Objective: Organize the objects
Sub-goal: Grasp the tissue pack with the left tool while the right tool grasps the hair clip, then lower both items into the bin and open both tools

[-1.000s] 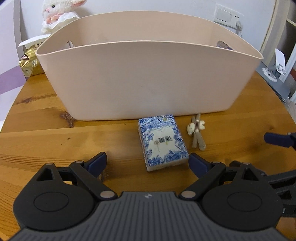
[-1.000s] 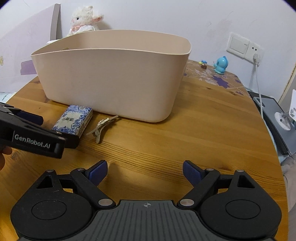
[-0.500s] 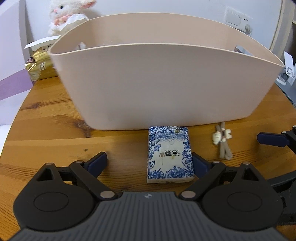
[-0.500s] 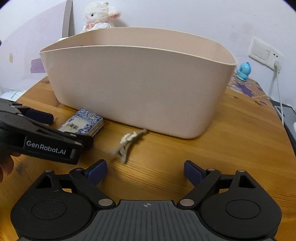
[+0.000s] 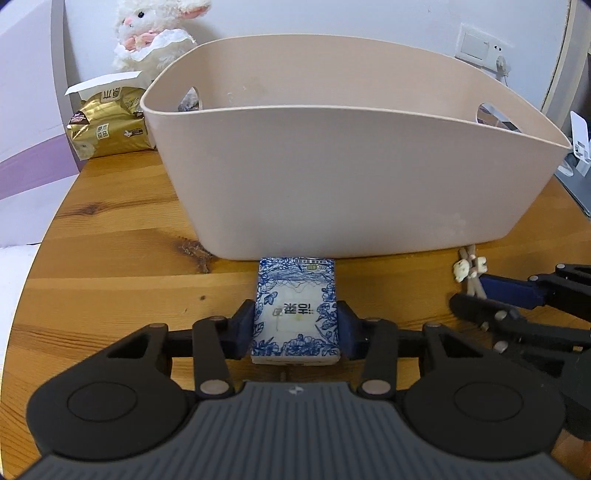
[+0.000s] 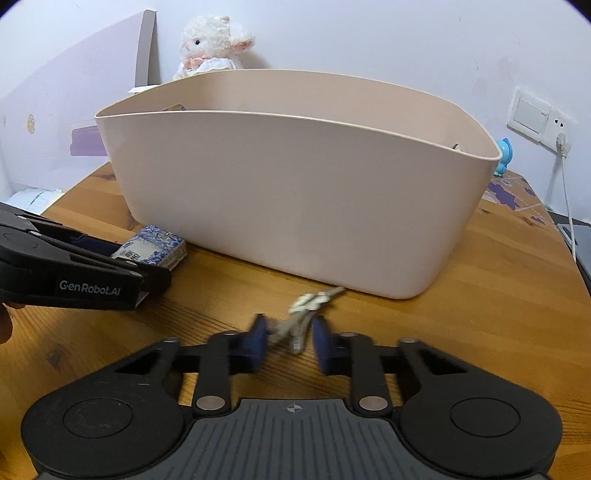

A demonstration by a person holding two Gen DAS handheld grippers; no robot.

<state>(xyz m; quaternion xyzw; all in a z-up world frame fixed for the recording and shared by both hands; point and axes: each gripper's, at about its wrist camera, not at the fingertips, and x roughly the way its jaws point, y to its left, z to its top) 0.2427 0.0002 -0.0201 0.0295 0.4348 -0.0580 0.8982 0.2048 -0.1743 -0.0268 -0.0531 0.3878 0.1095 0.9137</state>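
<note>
A blue-and-white tissue pack (image 5: 295, 310) lies flat on the wooden table (image 5: 110, 280), just in front of the beige basket (image 5: 332, 177). My left gripper (image 5: 295, 328) is shut on the pack, one pad pressed to each long side. From the right wrist view the pack (image 6: 151, 249) pokes out past the left gripper (image 6: 122, 258). A small beige hair clip (image 6: 306, 314) lies by the basket's (image 6: 295, 206) front wall. My right gripper (image 6: 290, 341) straddles its near end, fingers narrowed, with a gap showing on both sides. In the left wrist view the clip (image 5: 469, 269) sits by the right gripper (image 5: 480, 299).
A white plush lamb (image 5: 155, 33) and a gold tissue packet (image 5: 107, 125) stand behind the basket on the left. A blue figurine (image 6: 504, 155) and a wall socket with a cable (image 6: 561, 147) are at the back right. The round table edge (image 5: 33, 266) curves close on the left.
My left gripper moved forward and shut on the tissue pack. My right gripper swung left to the hair clip and its fingers drew in around it.
</note>
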